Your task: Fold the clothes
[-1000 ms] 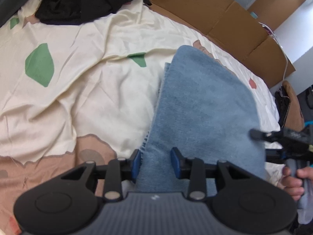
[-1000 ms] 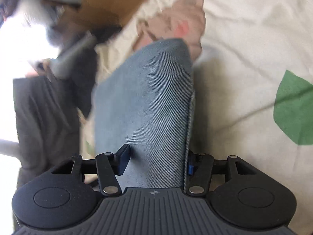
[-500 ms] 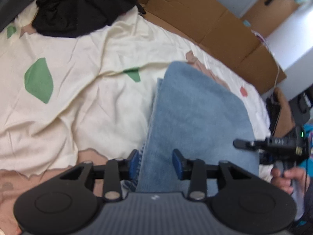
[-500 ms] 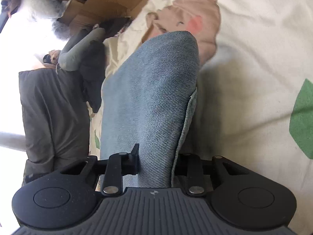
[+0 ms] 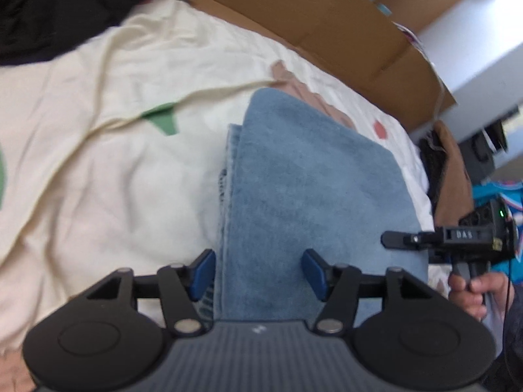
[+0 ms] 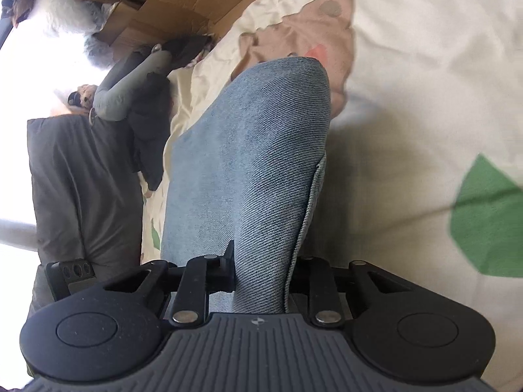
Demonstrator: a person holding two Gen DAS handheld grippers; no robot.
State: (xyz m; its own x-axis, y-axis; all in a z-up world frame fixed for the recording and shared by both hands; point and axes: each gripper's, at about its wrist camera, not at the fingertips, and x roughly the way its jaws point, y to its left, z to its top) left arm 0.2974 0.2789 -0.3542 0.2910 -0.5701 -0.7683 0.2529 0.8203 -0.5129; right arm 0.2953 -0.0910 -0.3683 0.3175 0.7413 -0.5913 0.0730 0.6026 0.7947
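one pair of folded blue denim jeans [image 5: 313,196] on the bed's cream sheet [image 5: 98,163], twill weave, rounded fold, left hand-held gripper [image 5: 258,274] spread apart, right hand-held gripper [image 6: 261,271] pinched on the denim

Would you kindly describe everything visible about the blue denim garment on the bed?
The denim garment is light blue twill, folded into a long stack with layered edges on one side. It lies on the patterned cream bedsheet. The right tool is shut on its near end; the left tool straddles it, open.
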